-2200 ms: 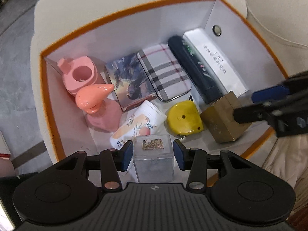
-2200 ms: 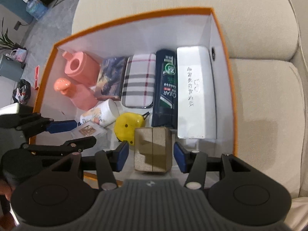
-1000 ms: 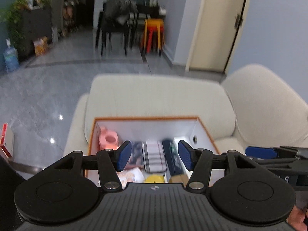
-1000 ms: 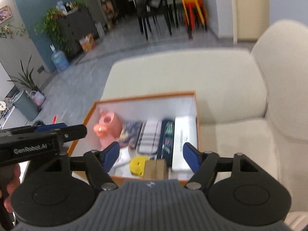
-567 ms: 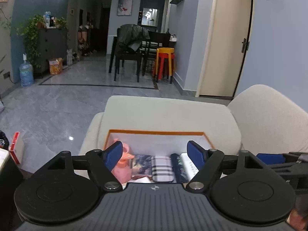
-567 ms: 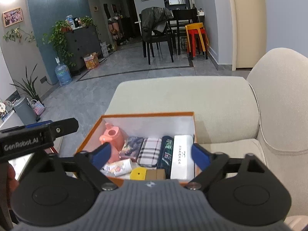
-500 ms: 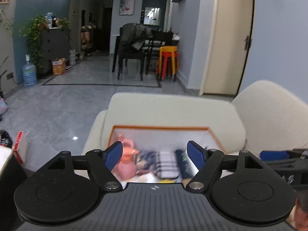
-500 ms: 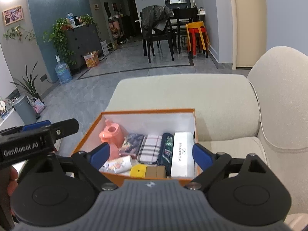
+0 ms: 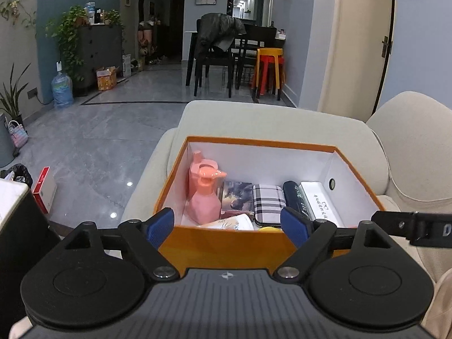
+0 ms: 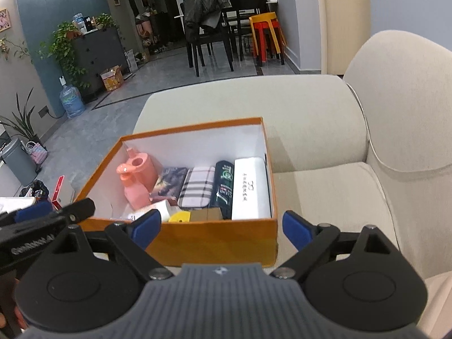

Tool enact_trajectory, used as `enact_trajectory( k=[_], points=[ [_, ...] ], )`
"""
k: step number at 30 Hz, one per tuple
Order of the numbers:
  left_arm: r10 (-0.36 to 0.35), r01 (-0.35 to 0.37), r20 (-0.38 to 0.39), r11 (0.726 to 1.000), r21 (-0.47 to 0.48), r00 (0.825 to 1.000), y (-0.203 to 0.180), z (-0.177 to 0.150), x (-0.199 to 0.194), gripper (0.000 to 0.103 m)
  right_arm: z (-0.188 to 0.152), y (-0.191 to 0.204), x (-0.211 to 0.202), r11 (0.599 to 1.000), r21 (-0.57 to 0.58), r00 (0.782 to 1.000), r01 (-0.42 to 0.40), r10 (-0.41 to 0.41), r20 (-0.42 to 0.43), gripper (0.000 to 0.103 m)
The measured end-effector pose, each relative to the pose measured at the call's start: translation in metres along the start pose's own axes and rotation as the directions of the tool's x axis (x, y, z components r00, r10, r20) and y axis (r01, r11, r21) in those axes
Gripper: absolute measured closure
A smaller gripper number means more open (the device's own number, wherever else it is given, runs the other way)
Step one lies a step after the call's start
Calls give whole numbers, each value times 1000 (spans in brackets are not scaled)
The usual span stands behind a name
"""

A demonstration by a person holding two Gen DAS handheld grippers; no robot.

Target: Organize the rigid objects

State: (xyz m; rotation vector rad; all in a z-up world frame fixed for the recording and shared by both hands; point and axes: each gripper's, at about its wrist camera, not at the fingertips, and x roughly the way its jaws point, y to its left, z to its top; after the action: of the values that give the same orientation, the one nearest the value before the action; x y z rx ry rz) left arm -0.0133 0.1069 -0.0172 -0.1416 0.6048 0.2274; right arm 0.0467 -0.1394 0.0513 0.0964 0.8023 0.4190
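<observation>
An orange box with white inner walls sits on a cream sofa. Inside it are two pink bottles, a dark picture book, a plaid case, a dark bottle, a white case, a floral cup, a yellow tape measure and a brown block. My left gripper and right gripper are both open and empty, held back in front of the box's near wall.
The cream sofa has a backrest behind the box and an armrest at the right. A grey tiled floor, dining chairs, red and yellow stools and a water jug lie beyond.
Both grippers let go of the clear cube and the brown block in the box, opened wide, and drew back and up. The box now sits farther off.
</observation>
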Motion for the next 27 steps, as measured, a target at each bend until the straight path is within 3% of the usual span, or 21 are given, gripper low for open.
enact_trajectory(
  k=[27],
  points=[
    [-3, 3, -15, 1000, 9, 1000, -2, -3, -5, 3, -6, -5, 5, 1000, 29, 1000, -6, 7, -27, 7]
  ],
)
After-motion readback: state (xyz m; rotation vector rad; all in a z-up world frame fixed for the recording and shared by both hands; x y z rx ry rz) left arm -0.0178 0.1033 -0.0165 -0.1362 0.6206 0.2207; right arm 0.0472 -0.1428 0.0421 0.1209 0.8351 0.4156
